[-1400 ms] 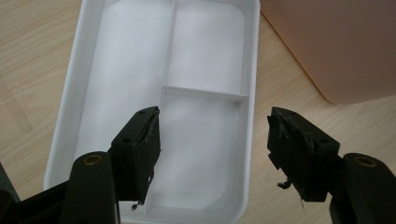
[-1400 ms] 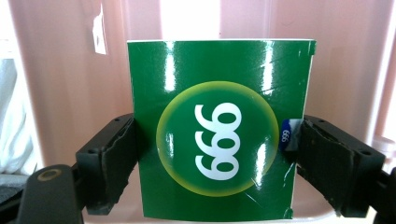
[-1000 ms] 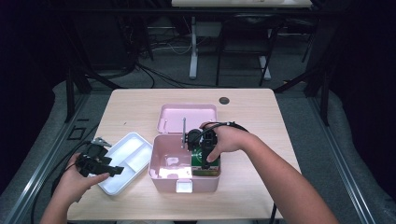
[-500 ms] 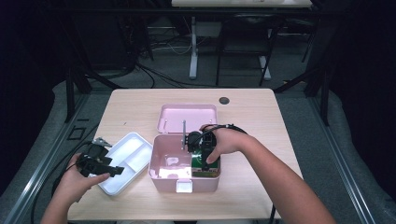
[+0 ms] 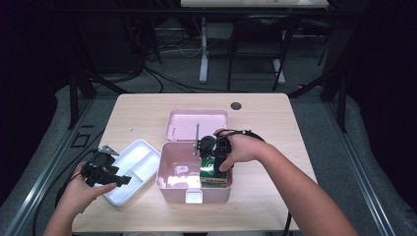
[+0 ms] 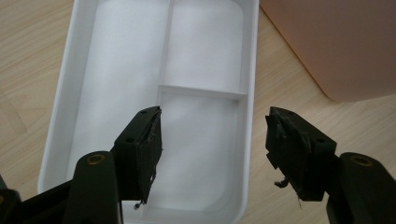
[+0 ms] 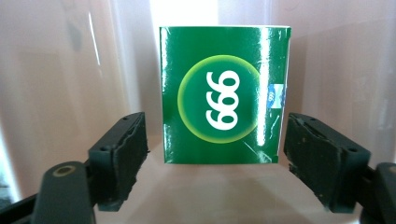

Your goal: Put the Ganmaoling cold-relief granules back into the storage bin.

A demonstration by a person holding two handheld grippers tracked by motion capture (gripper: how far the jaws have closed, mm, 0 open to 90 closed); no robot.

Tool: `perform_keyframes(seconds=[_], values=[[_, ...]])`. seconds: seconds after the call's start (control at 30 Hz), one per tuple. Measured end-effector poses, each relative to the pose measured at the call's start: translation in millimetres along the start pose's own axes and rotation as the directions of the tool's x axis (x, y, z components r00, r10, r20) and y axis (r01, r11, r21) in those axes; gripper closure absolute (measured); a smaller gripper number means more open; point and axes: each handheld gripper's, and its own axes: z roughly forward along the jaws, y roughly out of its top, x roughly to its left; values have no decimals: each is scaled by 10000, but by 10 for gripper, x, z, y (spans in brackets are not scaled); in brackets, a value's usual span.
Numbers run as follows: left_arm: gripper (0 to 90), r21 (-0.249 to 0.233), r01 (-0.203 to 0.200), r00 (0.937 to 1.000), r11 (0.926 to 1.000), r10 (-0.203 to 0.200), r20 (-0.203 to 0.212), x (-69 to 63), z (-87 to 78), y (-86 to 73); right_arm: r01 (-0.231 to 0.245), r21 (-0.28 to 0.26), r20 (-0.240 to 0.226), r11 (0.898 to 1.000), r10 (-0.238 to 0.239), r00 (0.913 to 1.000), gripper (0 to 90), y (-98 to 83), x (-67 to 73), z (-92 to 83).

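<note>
A pink box [image 5: 163,179] stands open at the table's middle, its lid [image 5: 196,125] tipped back. Inside, at the right end, stands a green carton [image 5: 215,178] marked 999 [image 7: 224,93]. My right gripper [image 5: 216,169] reaches down into the box. Its jaws have just been closing and stand open [image 7: 215,126], with the carton between them and a gap on each side. My left gripper [image 5: 123,178] hovers open over a white divided tray [image 5: 137,162] left of the box, with nothing between its jaws [image 6: 214,123].
The tray [image 6: 116,70] has three bare compartments. The pink box's outer wall [image 6: 336,42] lies just right of the tray. A small dark round spot [image 5: 236,105] sits near the table's far edge. Dark stands and cables crowd the floor behind the table.
</note>
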Motion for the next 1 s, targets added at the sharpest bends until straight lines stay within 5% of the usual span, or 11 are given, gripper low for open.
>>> perform_keyframes(seconds=[0.33, 0.57, 0.77, 1.0], values=[[414, 77, -190, 9998, 9998, 191, -52, -19, 12, -3, -378, -675, 400, 9970, 405, 9984, 311, -88, 63, -205], [460, 0, -421, 9990, 9991, 421, -153, -39, 0, 12, -1407, -1299, 325, 9815, 1461, 9887, 356, -266, 32, -351], [489, 99, -517, 9986, 9986, 518, -98, -58, 30, 44, -2125, -1606, 466, 9639, 2225, 9738, 376, -475, 7, -454], [489, -120, -428, 9991, 9990, 427, -71, -46, 11, 80, -2954, -2008, 731, 9340, 3150, 9463, 431, -719, -27, -512]])
